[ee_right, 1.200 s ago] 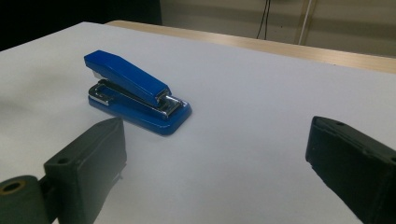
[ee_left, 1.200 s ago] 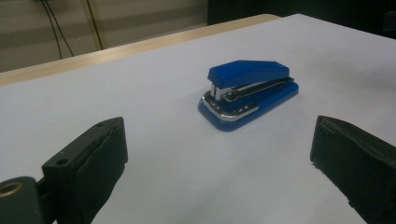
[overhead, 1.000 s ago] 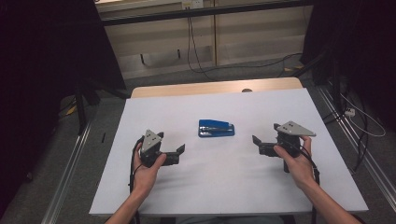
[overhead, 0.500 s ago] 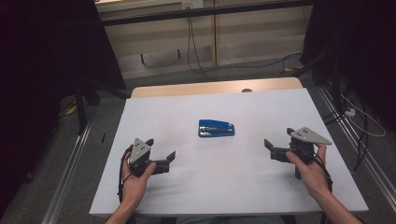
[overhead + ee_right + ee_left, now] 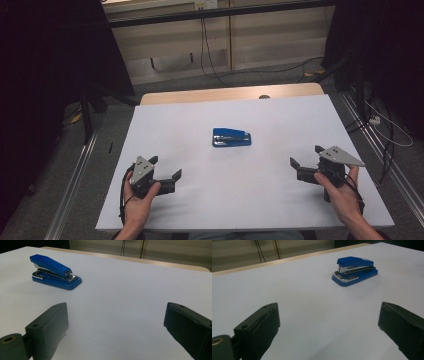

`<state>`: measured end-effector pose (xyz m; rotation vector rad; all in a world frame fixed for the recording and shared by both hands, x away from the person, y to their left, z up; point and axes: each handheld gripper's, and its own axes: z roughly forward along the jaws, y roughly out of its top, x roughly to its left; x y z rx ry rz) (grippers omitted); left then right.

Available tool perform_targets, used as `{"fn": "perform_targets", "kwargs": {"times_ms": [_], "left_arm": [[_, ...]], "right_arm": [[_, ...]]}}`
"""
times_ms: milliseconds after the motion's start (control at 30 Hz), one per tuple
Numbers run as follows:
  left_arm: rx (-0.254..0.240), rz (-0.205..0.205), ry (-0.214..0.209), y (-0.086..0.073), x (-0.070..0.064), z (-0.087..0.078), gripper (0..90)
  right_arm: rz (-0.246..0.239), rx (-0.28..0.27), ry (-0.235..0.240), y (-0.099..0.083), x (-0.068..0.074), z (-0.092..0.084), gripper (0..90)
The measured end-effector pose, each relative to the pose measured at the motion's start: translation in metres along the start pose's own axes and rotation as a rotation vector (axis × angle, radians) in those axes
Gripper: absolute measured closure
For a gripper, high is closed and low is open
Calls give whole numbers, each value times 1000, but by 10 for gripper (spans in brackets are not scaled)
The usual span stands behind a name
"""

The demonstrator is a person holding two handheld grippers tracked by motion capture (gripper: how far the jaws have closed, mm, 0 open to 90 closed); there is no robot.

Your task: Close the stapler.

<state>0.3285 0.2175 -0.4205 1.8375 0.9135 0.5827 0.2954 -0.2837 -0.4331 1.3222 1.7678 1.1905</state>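
A blue stapler (image 5: 231,137) lies flat in the middle of the white table top (image 5: 300,115). My left gripper (image 5: 165,167) is held low near the front left, open and holding nothing, its jaws pointing right toward the centre. My right gripper (image 5: 305,156) sits at the front right, also open with nothing in it, jaws pointing left. In the left gripper view the stapler (image 5: 354,271) lies well beyond the wide-apart jaws of the gripper (image 5: 328,312), up and to the right. In the right gripper view the stapler (image 5: 53,272) lies far off at upper left of the gripper (image 5: 116,307).
A strip of bare wood (image 5: 200,95) shows at the table's far edge. Cables (image 5: 210,55) run over the floor behind it. Metal rails (image 5: 75,180) flank the table, and dark curtains hang on both sides.
Both hands have drawn back toward the near edge and slightly outward, away from the stapler. The jaws stay open and the stapler has not moved.
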Motion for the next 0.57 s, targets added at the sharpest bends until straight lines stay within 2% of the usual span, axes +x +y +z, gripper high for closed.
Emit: {"fn": "perform_targets", "kwargs": {"times_ms": [167, 233, 300, 567], "left_arm": [[-11, 9, 12, -1, 0, -5, 39], [-22, -6, 23, 0, 2, -6, 39], [-28, -22, 38, -1, 3, -8, 39], [1, -5, 14, -2, 2, -5, 39]], "right_arm": [[11, -26, -1, -2, -1, -5, 55], [-5, -25, -4, -4, 1, -5, 55], [2, -26, 4, -5, 1, -4, 55], [16, -28, 18, -3, 4, 3, 32]]}}
